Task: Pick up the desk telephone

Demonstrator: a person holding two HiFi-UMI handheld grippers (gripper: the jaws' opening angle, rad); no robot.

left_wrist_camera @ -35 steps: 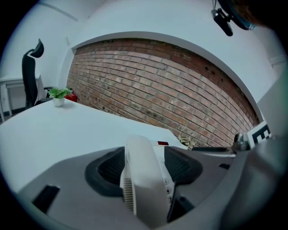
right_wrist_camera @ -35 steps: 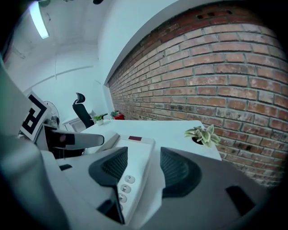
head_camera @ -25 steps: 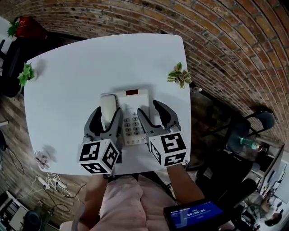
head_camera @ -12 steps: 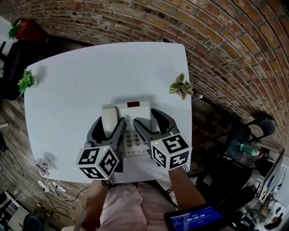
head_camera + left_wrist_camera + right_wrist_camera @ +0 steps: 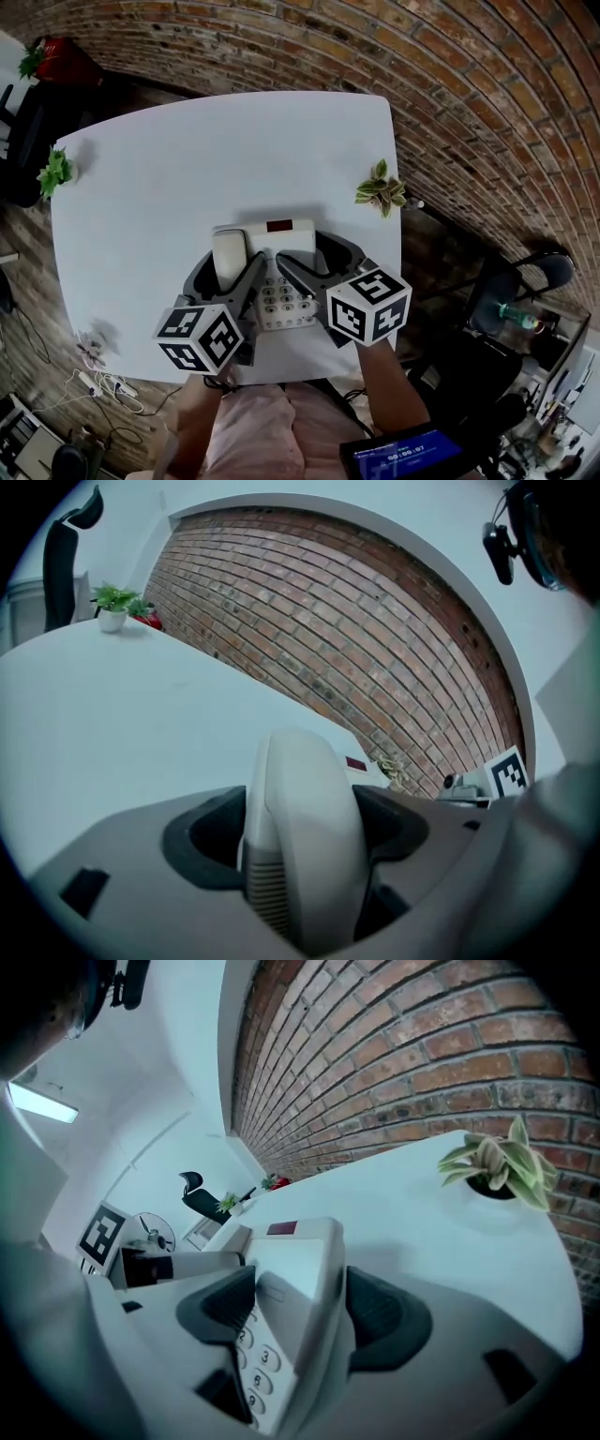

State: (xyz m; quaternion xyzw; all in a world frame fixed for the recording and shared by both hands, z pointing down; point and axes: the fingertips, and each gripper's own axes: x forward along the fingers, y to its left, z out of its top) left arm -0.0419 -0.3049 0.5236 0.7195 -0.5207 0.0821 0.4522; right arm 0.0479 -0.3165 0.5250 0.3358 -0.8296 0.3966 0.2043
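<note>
A white desk telephone (image 5: 289, 236) with a keypad and a small red display lies near the front edge of the white table (image 5: 187, 159). Its handset (image 5: 229, 255) rests in the cradle on the left side. My left gripper (image 5: 228, 270) straddles the handset (image 5: 300, 817), one pad on each side; its jaws have just been opening. My right gripper (image 5: 314, 259) straddles the right side of the telephone (image 5: 295, 1269), one finger over the keypad and the other outside the right edge, with a gap there. Its jaws have also just been opening.
A small potted plant (image 5: 380, 192) stands at the table's right edge, another (image 5: 56, 171) at the left edge. A tiny flower (image 5: 91, 349) sits at the front left corner. A chair (image 5: 525, 272) stands on the brick floor to the right.
Both grippers have slid further along the telephone and rolled a little. Their jaws stand wider than before. The telephone has not moved on the table.
</note>
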